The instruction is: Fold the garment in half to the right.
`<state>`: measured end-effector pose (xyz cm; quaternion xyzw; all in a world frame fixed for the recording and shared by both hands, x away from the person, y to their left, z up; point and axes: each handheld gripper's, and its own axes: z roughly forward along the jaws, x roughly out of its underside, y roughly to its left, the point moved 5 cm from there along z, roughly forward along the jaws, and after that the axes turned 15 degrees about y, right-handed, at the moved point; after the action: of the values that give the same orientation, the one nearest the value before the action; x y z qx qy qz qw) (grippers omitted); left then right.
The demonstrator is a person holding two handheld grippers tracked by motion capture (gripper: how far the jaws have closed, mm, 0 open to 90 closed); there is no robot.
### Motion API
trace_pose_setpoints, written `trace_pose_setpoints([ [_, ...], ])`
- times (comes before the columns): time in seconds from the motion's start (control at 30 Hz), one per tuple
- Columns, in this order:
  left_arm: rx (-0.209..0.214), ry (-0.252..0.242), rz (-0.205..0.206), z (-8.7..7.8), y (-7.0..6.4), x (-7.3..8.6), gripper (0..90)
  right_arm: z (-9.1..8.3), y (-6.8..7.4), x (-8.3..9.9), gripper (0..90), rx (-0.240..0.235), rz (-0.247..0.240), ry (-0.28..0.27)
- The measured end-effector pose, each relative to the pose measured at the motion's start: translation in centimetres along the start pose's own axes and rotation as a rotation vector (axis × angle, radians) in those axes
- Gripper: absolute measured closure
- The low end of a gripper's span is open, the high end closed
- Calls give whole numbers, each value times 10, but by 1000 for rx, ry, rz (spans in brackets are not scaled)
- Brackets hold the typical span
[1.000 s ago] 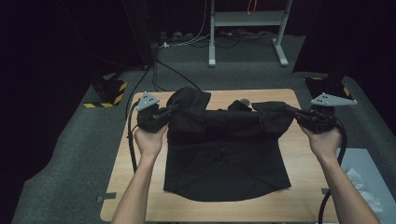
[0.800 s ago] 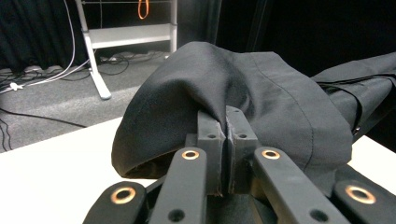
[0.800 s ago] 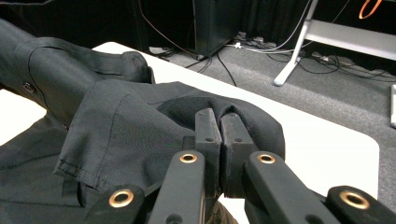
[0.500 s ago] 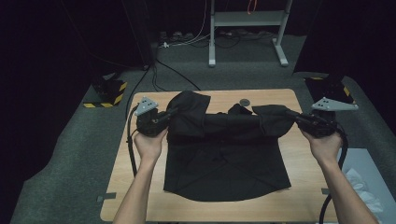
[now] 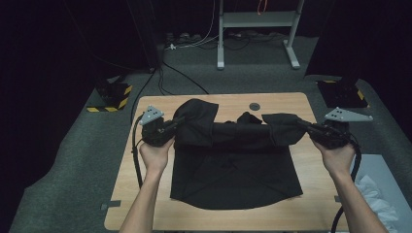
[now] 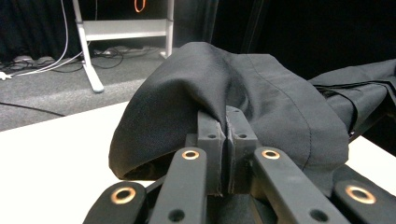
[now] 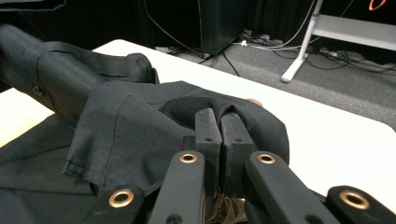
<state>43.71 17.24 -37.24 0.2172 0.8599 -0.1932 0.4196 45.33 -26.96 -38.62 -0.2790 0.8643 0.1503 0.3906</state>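
Black shirt (image 5: 235,165) lies across your wooden table (image 5: 145,204); your left gripper (image 5: 167,127) and right gripper (image 5: 311,129) each pinch its bunched upper edge, jaws clamped.

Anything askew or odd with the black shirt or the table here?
Mildly: the black shirt is held bunched along its top, and its left end bulges higher than its right end. No spill or damage is visible.

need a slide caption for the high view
Two hand-held grippers, left gripper and right gripper, each pinch a sleeve end of a black shirt spread on a wooden table.
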Motion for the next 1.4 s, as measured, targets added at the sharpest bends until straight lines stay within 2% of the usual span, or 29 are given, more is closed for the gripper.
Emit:
trace_pose_setpoints([
  [0.7, 22, 8, -14, -4, -6, 27, 868, -3, 11, 22, 878, -8, -6, -5],
  [1.4, 56, 17, -70, -6, -15, 76, 868, -2, 29, 67, 878, -43, 11, 20],
])
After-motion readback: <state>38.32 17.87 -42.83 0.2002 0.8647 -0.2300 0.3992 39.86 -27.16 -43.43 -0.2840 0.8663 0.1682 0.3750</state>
